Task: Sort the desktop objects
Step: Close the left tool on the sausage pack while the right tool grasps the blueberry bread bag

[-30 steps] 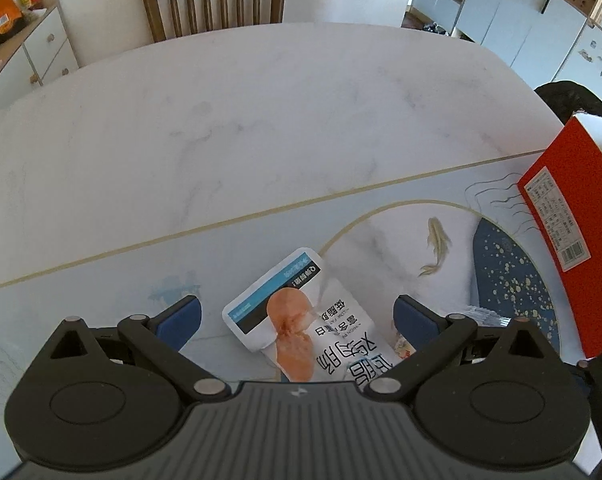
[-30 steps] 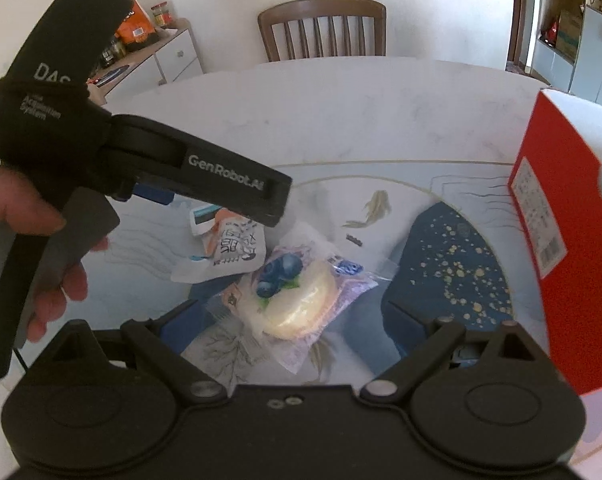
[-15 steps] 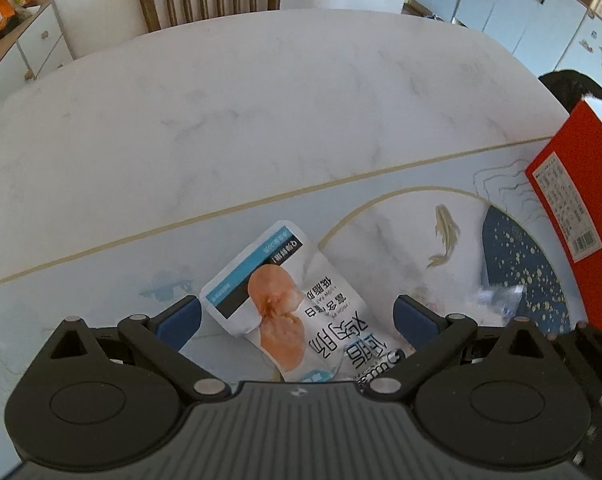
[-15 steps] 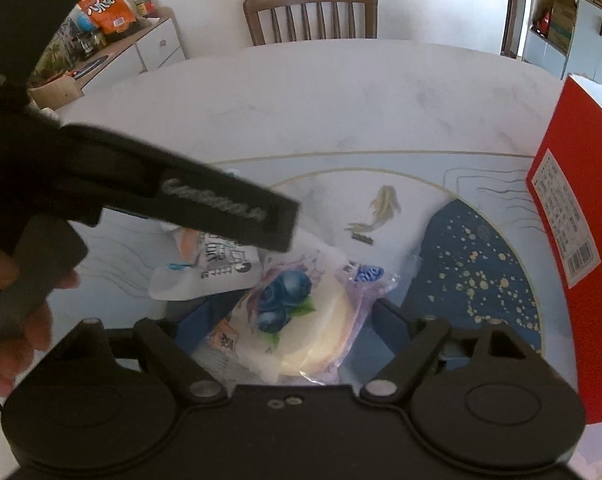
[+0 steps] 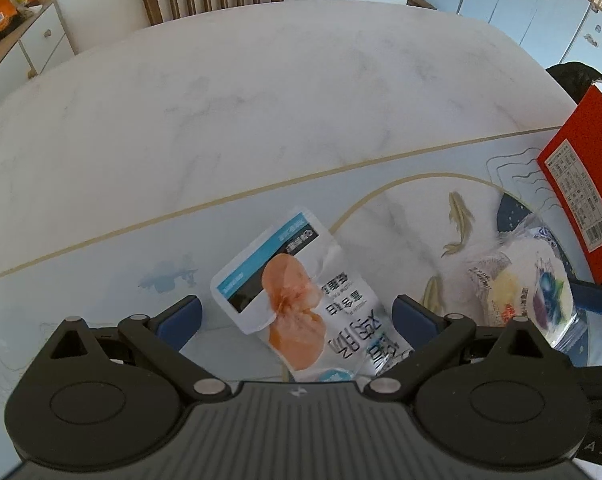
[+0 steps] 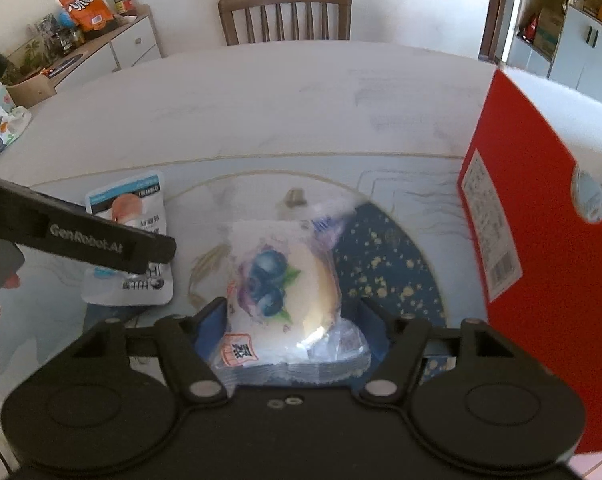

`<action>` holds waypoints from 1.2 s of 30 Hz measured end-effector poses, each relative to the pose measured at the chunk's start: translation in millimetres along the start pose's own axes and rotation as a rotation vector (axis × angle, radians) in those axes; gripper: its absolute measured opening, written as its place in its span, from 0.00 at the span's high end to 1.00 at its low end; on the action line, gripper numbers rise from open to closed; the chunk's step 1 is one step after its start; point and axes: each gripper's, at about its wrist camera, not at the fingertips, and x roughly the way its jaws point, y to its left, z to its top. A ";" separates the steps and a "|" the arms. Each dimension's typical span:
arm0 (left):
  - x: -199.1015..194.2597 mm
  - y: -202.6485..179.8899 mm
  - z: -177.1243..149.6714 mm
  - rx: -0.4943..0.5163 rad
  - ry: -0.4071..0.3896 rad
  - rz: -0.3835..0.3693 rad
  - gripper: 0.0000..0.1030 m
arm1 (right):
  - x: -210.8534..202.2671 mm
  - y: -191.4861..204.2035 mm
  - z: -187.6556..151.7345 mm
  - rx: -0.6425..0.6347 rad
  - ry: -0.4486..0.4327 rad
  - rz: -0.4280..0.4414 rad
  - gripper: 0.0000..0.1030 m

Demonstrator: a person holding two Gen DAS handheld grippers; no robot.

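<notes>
A white snack pouch [image 5: 301, 300] with an orange picture lies on the table mat between the fingers of my left gripper [image 5: 297, 316], which is open around it. The pouch also shows in the right wrist view [image 6: 129, 204], partly behind the left gripper's body. A clear-wrapped blueberry bun [image 6: 281, 280] sits between the fingers of my right gripper [image 6: 293, 316]; the jaws stand close on both sides of it, and it looks lifted off the mat. The bun also shows in the left wrist view [image 5: 529, 284].
A red box [image 6: 541, 260] stands at the right, close to the right gripper. The patterned mat [image 5: 401, 216] covers the near part of the marble table [image 5: 261, 100]. A wooden chair [image 6: 285, 12] stands at the far edge, a sideboard [image 6: 101, 48] at the far left.
My right gripper moved forward around the blueberry bun and narrowed on it; the bun now sits between its fingers. My left gripper drew back a little, with the pouch still between its open fingers.
</notes>
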 end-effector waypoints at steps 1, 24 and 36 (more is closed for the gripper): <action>0.9 0.3 0.7 -0.004 -0.001 -0.002 0.01 | -0.3 1.1 2.5 -0.010 -0.003 0.001 0.35; -9.3 -0.2 8.3 0.033 -0.073 -0.039 0.78 | 0.8 -0.4 5.6 -0.023 0.017 0.010 0.49; -34.1 15.4 -2.9 0.018 -0.100 -0.127 0.96 | -22.1 -10.9 -3.4 -0.011 -0.001 0.022 0.50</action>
